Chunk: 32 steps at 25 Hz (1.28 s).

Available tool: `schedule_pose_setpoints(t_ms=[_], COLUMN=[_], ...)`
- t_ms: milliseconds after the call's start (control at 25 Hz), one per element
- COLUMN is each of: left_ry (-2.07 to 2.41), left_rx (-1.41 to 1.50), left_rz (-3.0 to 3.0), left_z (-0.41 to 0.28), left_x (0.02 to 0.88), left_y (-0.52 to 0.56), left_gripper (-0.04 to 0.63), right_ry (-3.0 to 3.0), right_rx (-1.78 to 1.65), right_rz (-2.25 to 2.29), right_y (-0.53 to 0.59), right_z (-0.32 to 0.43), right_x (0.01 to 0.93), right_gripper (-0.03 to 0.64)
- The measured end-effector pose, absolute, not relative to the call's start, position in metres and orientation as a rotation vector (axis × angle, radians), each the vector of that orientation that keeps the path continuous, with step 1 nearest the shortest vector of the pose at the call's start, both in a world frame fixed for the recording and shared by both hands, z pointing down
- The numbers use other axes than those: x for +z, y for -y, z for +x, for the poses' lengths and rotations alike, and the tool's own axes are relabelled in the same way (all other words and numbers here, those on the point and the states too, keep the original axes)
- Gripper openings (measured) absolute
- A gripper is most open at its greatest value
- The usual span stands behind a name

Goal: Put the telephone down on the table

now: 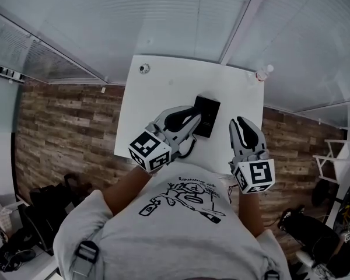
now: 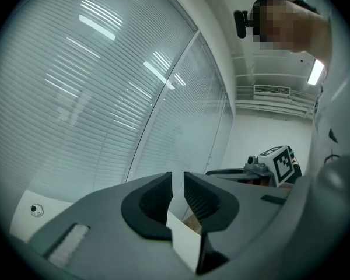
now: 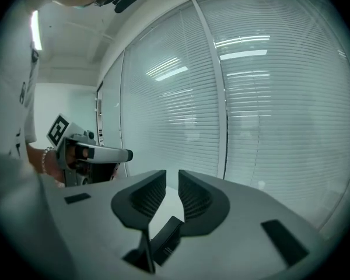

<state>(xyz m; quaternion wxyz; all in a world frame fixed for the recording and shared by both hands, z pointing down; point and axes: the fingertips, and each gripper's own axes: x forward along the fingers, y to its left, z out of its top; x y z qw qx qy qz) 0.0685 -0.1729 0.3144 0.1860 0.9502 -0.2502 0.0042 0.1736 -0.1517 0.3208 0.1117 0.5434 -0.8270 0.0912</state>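
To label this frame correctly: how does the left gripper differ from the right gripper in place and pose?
The left gripper hangs over the table, its tip beside the black telephone; the right gripper is at the table's right edge, apart from it. The left gripper slants toward the telephone; the right gripper points straight ahead. Both are shut and hold nothing.

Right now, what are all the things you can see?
table: one, white, middle of the room
telephone: one, black, lying on the table
small round thing: one, grey, table's far left corner
bottle: one, pale, table's far right corner
floor: brown wood planks, around the table
blinds: white, beyond the table
bags: black, floor, lower left
T-shirt: one, grey, printed
left gripper: grey-black, shut, empty
right gripper: grey-black, shut, empty
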Motion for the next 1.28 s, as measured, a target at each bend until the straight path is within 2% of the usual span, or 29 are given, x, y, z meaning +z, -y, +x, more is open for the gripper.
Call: schedule_pose_setpoints(t_ms=[480,1280], left_ry=[0.761,0.779], left_rx=[-0.08,-0.081], left_rz=[2.793,2.799], left_z=[0.066,0.068], left_x=[0.274,0.271], left_y=[0.161,0.159], left_gripper=[0.058,0.058], right_ry=[2.462,2.477], right_rx=[0.137,0.117], right_rz=[1.618,1.67], right_y=[0.143,0.137], right_z=[0.162,0.165], right_x=[0.277,0.266], right_gripper=[0.058,0.057])
